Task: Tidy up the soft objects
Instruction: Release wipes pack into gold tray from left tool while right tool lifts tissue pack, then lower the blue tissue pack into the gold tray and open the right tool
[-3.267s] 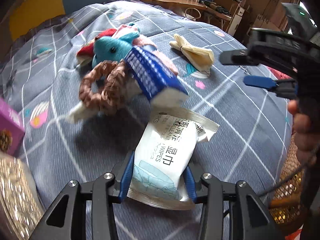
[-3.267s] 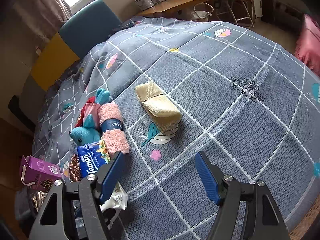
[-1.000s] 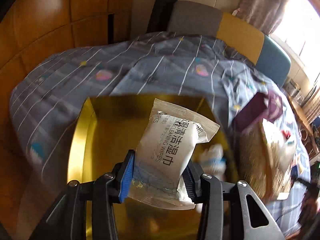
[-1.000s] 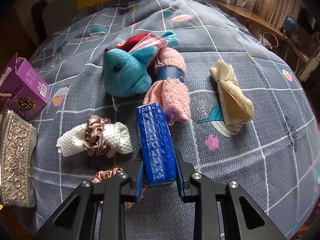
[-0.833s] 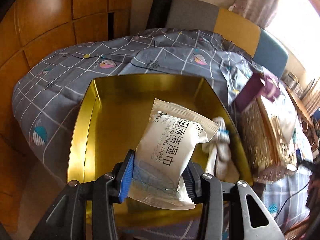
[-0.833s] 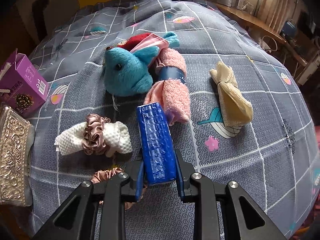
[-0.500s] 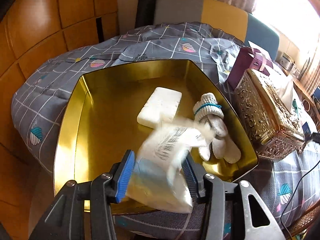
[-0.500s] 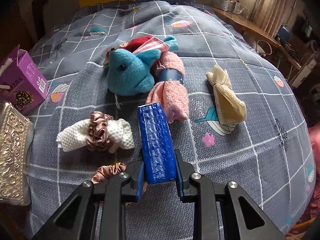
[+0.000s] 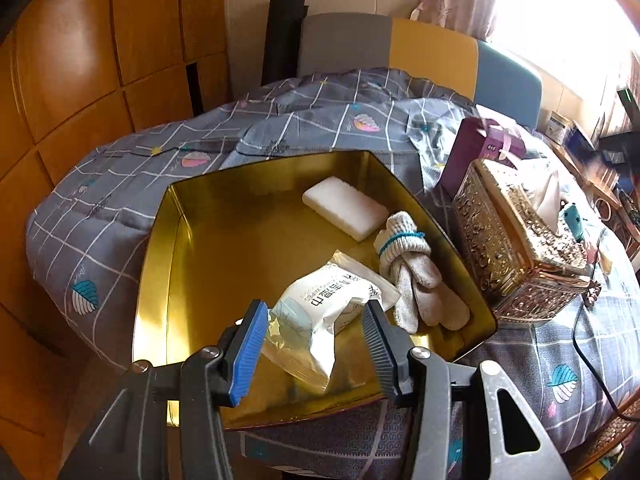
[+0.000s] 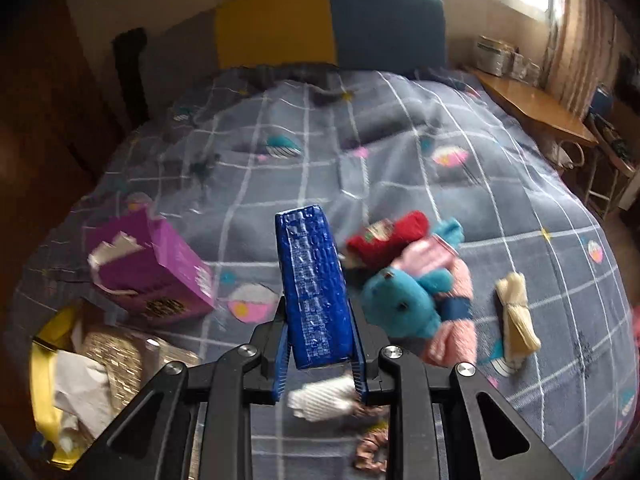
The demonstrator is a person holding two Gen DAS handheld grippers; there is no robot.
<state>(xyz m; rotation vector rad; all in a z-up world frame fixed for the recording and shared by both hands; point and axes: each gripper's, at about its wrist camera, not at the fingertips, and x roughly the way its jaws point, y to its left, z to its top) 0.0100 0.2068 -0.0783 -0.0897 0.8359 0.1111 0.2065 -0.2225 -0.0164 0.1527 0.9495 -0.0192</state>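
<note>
My left gripper (image 9: 316, 344) is open above the gold tin tray (image 9: 160, 280). A white wet-wipes pack (image 9: 320, 312) lies loose in the tray between the fingers. A white sponge block (image 9: 344, 207) and a tied pair of knit gloves (image 9: 416, 268) also lie in the tray. My right gripper (image 10: 318, 360) is shut on a blue tissue pack (image 10: 312, 284), held above the bed. A blue plush (image 10: 404, 304), pink towel roll (image 10: 456, 328), red roll (image 10: 388, 236), beige cloth (image 10: 516, 320), white mesh cloth (image 10: 320, 400) and scrunchie (image 10: 372, 450) lie on the bedspread.
An ornate gold tissue box (image 9: 516, 248) and a purple carton (image 9: 476, 152) stand right of the tray; both show in the right wrist view, the carton (image 10: 152, 272) left of the tissue pack. A wooden wall (image 9: 80, 80) is at left. A desk (image 10: 532, 108) stands beside the bed.
My left gripper opened and the wipes pack dropped into the tray. My right gripper lifted the blue tissue pack and swung left towards the purple carton.
</note>
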